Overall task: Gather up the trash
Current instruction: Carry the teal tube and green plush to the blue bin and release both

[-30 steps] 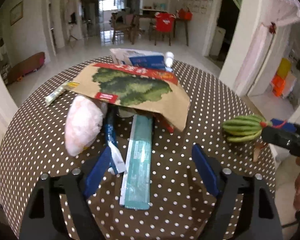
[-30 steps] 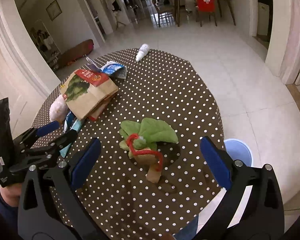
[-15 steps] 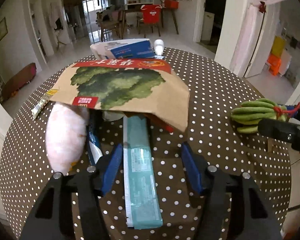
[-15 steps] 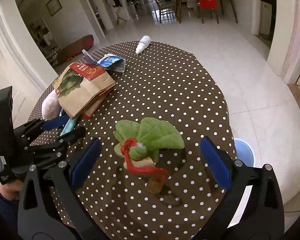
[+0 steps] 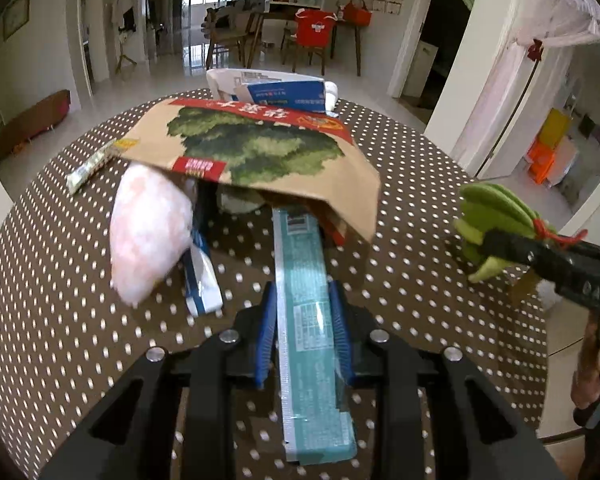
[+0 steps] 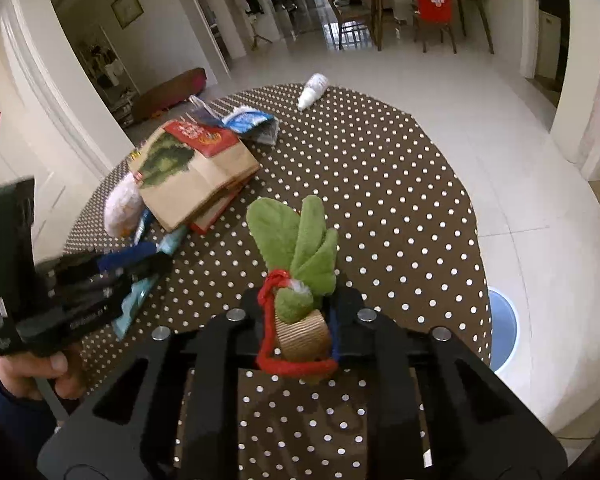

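Here, in the left wrist view, the left gripper has just closed its jaws onto a long teal packet lying on the brown polka-dot table, its far end under a brown paper bag; white tiled floor runs to a dining area. In the right wrist view, the right gripper has just closed on a green plush plant above the table's near edge, a blue bin on the floor beside.

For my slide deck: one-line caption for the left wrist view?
Left gripper, jaws just closing, clamps a long teal foil wrapper on the brown polka-dot table.
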`<state>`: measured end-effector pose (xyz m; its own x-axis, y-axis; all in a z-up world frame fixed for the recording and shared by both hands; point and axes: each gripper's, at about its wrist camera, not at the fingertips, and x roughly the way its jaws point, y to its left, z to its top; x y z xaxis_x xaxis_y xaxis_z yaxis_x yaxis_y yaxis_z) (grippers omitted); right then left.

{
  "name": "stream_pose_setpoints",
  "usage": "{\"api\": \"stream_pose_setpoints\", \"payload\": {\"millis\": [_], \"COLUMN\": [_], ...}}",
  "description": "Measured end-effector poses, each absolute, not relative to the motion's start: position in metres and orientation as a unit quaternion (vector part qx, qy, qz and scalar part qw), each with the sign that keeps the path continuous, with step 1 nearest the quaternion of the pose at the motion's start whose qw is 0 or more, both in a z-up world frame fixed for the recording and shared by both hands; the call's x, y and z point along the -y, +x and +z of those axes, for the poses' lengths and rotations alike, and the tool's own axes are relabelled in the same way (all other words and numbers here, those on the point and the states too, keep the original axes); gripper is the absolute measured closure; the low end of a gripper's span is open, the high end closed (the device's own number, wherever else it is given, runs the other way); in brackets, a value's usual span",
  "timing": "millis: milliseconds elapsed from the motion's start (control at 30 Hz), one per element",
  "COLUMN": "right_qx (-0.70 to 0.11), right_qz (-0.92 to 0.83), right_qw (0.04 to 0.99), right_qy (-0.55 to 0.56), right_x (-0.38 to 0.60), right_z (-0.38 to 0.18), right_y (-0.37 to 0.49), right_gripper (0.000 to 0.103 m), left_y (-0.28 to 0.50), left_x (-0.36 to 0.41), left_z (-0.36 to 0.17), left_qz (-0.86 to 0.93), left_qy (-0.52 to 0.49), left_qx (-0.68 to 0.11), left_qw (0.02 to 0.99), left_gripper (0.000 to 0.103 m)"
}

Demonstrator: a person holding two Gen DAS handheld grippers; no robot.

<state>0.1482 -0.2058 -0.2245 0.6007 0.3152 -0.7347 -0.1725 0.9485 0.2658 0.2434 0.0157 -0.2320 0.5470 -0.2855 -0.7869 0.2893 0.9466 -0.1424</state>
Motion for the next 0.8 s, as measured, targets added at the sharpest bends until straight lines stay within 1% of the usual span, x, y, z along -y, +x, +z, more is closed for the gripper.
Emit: {"api": "stream_pose_setpoints", "payload": {"millis": [200, 500, 800], "right_qx": [-0.411, -0.388, -0.372], "right_qz": [0.146, 0.153, 0.148], "right_qw": [0.895, 0.903, 0.908], "right_qy": [0.093, 0.107, 0.123], "right_x": [0.213, 0.234, 0.253], "right_z": [-0.213, -0.191, -0.180], "right_y": [0.141, 0.128, 0.115], "right_gripper": [0.085, 0.085, 0.085], "left_y": [0.226, 0.192, 0.150], "left_x": [-0.012, 0.028, 0.044], "left_z": [-0.221, -0.207, -0.194], "left_qz": [-0.169, -0.197, -0.218], "left_qy": [-0.018, -0.016, -0.013], "left_qx": [-0.436, -0.420, -0.408], "left_qw": [0.884, 0.886, 0.886], "left_gripper": [0.077, 0.077, 0.077]}}
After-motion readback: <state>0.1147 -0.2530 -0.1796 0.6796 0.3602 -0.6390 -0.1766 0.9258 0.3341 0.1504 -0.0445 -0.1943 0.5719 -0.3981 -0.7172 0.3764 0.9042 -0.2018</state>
